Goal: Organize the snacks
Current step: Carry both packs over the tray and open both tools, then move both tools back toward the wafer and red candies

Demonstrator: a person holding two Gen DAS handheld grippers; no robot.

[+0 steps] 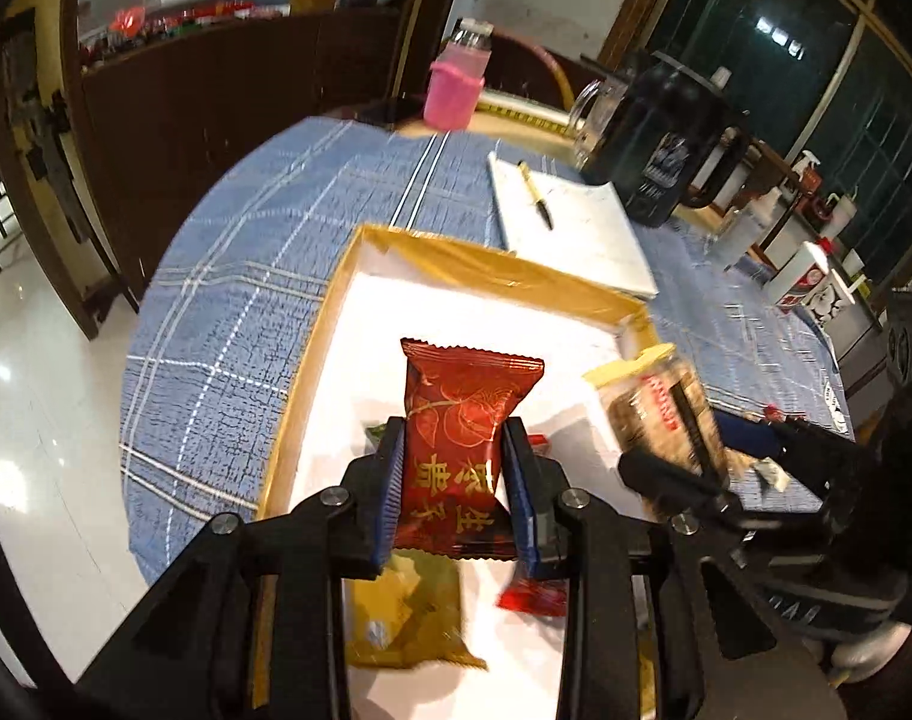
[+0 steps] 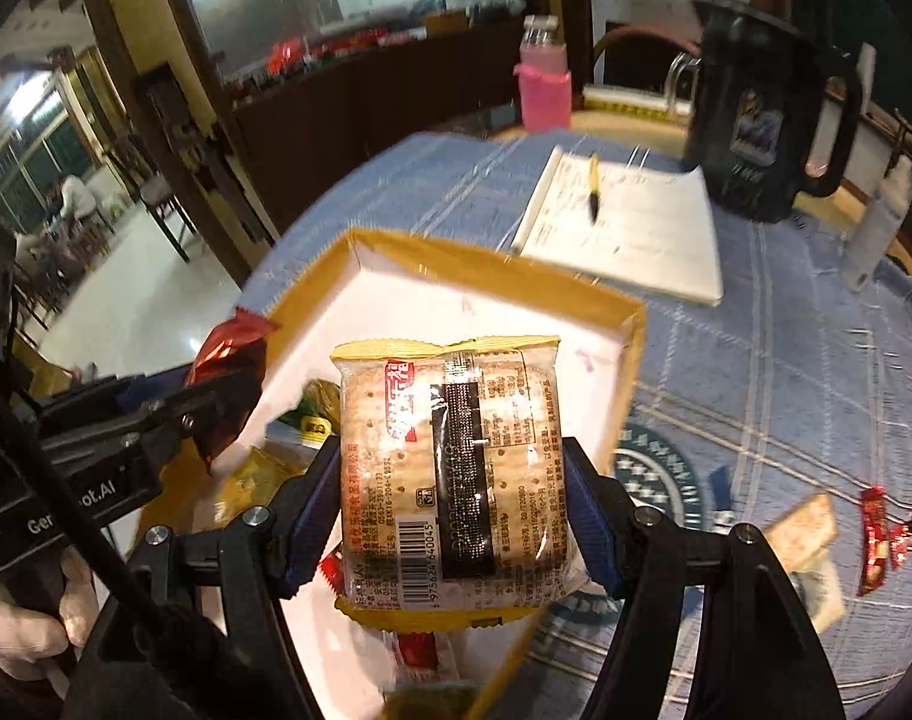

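My left gripper is shut on a dark red snack packet with gold print, held above the white-floored box with yellow walls. My right gripper is shut on a clear cracker pack with yellow ends, held over the same box. The cracker pack and right gripper show at the right in the left wrist view. The left gripper and red packet show at the left in the right wrist view. A gold packet and small red packets lie in the box.
A blue plaid cloth covers the round table. A notepad with a pen, a black jug, a pink bottle and a glass mug stand beyond the box. Loose red candies and a cracker pack lie at right.
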